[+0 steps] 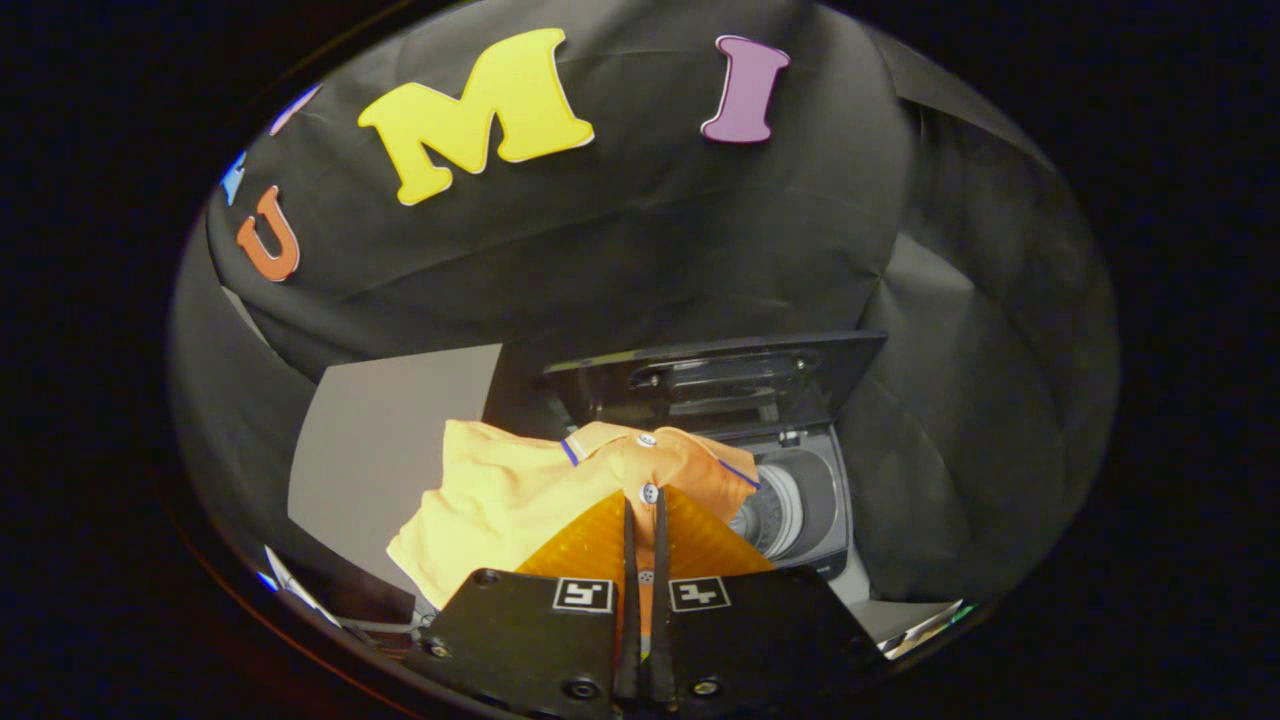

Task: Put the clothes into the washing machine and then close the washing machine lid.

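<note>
Gripper (643, 515) jaws narrow, pinched on orange shirt (520, 490) placket; open-lidded washing machine (800, 500) just beyond; no legible labels

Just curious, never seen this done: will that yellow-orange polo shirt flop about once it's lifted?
Probably floppy: the yellow-orange polo shirt already sags in folds where the gripper is shut on its buttoned placket. Likely light, being thin cloth. It may trail over the rim of the open grey washing machine.

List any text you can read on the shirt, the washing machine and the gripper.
Orange polo shirt, pinched between the shut fingers of the gripper: no text.
Washing machine, lid open: none legible.
Square markers on the gripper: patterns, not words.
</note>
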Demonstrator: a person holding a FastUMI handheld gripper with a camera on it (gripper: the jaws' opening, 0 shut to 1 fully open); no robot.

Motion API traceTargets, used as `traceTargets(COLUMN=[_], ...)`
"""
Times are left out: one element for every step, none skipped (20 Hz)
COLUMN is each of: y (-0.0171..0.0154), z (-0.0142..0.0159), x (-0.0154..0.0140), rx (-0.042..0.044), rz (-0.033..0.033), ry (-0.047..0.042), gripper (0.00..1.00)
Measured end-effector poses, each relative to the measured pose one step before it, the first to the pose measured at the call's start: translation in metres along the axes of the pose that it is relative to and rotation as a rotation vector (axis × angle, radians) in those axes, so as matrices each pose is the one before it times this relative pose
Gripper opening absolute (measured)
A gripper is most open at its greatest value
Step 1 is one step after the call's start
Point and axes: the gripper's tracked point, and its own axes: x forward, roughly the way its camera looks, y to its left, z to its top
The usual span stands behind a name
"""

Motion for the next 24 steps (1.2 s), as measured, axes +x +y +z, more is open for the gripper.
traceTargets(y=[-0.00465, -0.002, -0.00345, -0.00366, -0.00203, -0.00552, -0.00554, -0.00319, -0.00198, -0.00388, -0.00402, -0.00213, -0.00054, -0.00082, -0.00026, -0.0067, -0.00457, -0.00072, 0.0004, -0.00016, -0.00007, -0.00181, -0.00171, -0.00263], z=[-0.00093, -0.0021, -0.00045, -0.0008, -0.00096, -0.00337, -0.00036, -0.00399, -0.00333, -0.00512, -0.00243, -0.00174, 0.00064, -0.00197, -0.00167, -0.00465, -0.00196, -0.00038, 0.00027, -0.00571, -0.00352, -0.00471, -0.0036, -0.00389], x=[-0.0014, -0.00177, -0.00041, -0.00053, 0.00108, 0.00167, 0.00094, 0.00073, 0.00117, 0.00243, 0.00187, 0.00093, 0.00144, 0.00275, 0.00314, 0.00246, 0.00104, 0.00049, 0.00245, 0.00395, 0.00498, 0.00336, 0.00621, 0.0073], rx=[0.00208, 0.00591, 0.00278, 0.00313, -0.00315, 0.00111, 0.00534, 0.00624, 0.00455, -0.00421, -0.00399, 0.0019, 0.00456, 0.00869, 0.00688, 0.00274, 0.00374, 0.00743, 0.00047, 0.00068, -0.00476, -0.00437, -0.00613, -0.00058], rz=[0.00038, 0.00624, 0.00266, 0.00365, 0.00613, -0.00465, -0.00424, -0.00087, 0.00456, 0.00057, -0.00208, -0.00353, 0.00402, 0.00417, 0.00802, 0.00361, -0.00437, 0.00335, 0.00792, 0.00392, 0.00232, -0.00301, -0.00504, -0.00811], ry=[0.00165, -0.004, -0.00133, -0.00371, 0.0002, 0.0009, -0.00119, 0.0089, 0.00636, 0.00441, 0.00211, -0.00192, -0.00287, 0.00047, 0.00137, 0.0018, -0.00212, -0.01527, -0.00904, -0.00316, 0.00312, 0.00187, 0.00122, 0.00162], gripper=[0.08, 0.08, 0.07, 0.08, 0.08, 0.07, 0.08, 0.07, 0.08, 0.08, 0.07, 0.08, 0.08, 0.07, 0.08, 0.08, 0.08, 0.07, 0.07, 0.08, 0.08, 0.08, 0.08, 0.08])
